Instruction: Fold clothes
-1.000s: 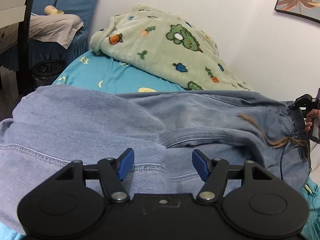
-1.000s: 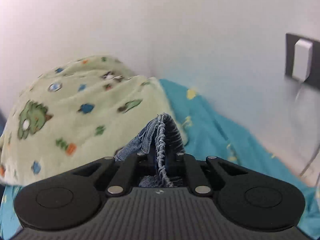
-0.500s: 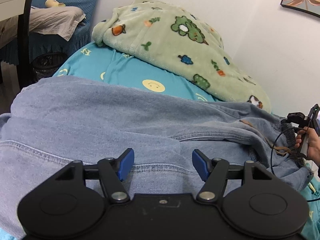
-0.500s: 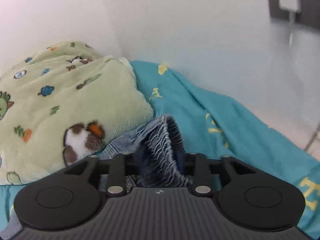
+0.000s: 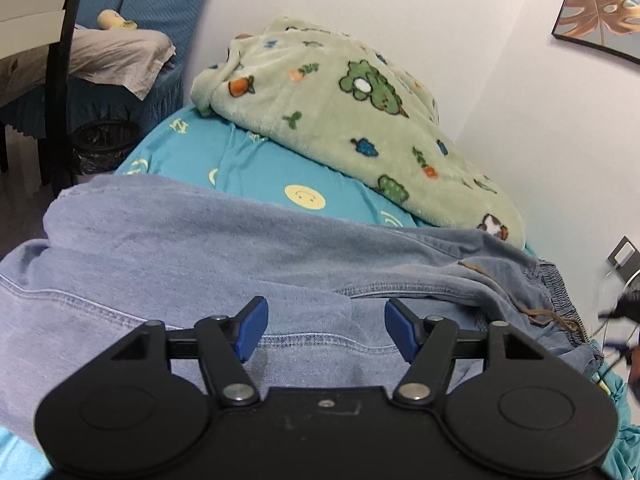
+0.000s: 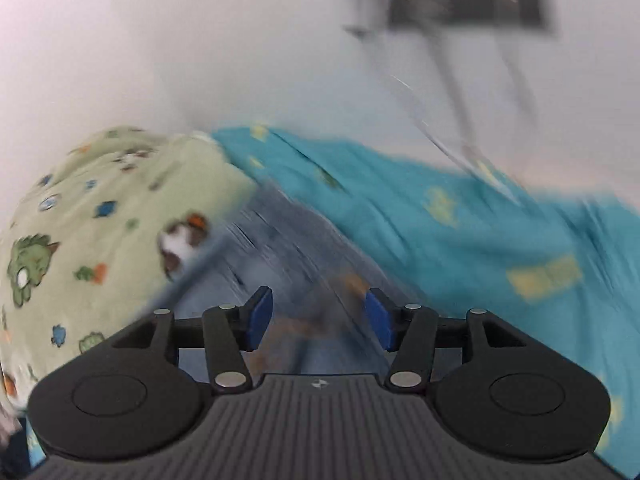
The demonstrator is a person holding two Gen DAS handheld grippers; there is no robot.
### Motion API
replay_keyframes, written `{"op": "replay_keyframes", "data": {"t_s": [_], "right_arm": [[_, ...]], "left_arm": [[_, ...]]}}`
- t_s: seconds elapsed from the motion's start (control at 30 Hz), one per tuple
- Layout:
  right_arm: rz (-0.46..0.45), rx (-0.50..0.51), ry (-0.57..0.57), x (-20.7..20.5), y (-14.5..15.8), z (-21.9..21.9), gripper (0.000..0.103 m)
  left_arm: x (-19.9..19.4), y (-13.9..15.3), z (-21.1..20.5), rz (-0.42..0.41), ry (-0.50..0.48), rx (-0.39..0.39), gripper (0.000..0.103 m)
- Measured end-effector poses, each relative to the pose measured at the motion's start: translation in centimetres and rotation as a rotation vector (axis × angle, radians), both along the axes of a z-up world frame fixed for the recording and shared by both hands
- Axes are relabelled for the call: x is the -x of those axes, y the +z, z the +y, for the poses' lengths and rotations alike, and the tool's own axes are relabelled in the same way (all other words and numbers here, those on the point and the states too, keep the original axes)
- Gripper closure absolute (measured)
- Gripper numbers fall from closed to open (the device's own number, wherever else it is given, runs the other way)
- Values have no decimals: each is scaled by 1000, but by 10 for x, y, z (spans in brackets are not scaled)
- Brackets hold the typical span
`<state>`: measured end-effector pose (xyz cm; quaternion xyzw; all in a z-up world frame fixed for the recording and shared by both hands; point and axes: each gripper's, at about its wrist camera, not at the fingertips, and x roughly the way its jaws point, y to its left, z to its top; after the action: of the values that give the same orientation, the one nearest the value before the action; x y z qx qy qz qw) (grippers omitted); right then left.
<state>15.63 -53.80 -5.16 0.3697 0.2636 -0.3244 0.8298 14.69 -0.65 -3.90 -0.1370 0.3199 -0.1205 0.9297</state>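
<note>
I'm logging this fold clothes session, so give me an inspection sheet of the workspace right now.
Surface: bed with teal smiley sheet.
Job's things: light denim jeans spread flat, elastic waistband toward the wall.
Clutter: green cartoon fleece blanket bunched behind the jeans.
Grippers: left gripper open over the denim; right gripper open, holding nothing, view motion-blurred.
Cables: white cable hanging from wall outlet.
Surroundings: leaf picture, covered chair, black bin.

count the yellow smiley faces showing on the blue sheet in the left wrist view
1 full smiley face, beside the jeans edge. Partial yellow prints sit farther left; others may hide under the jeans or green blanket.
</note>
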Motion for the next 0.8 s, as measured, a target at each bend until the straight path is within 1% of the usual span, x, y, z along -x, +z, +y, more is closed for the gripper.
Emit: {"op": "replay_keyframes", "data": {"t_s": [0.03,0.07,0.1,0.17,0.27,0.43,0.57,0.63,0.7,0.73,0.77,0.8], "right_arm": [[-8,-15,-32,11,-5,6,48],[-13,-25,-60,21,-9,12,45],[-15,-29,-82,27,-12,18,37],[-12,-30,-103,35,-20,26,27],[-17,-51,-81,37,-34,26,27],[-53,-98,-43,38,-55,14,27],[-45,-81,-66,30,-64,9,27],[-41,-72,-78,27,-68,6,40],[-37,-63,-90,23,-72,4,70],[-37,-54,-96,22,-72,4,73],[-49,-27,-99,22,-66,6,80],[-72,18,-95,23,-57,12,84]], "left_arm": [[2,2,1,-4,1,3,41],[4,3,3,-1,2,7,41],[6,4,5,2,3,12,41],[8,6,9,5,10,22,41],[9,7,16,13,28,50,41],[2,6,27,36,80,103,41],[-4,2,31,58,95,124,41],[-8,0,31,64,95,130,41],[-11,-2,32,70,98,136,41],[-13,-3,32,73,101,139,41],[-14,-4,33,78,103,143,41],[-15,-5,34,83,105,147,41]]}}
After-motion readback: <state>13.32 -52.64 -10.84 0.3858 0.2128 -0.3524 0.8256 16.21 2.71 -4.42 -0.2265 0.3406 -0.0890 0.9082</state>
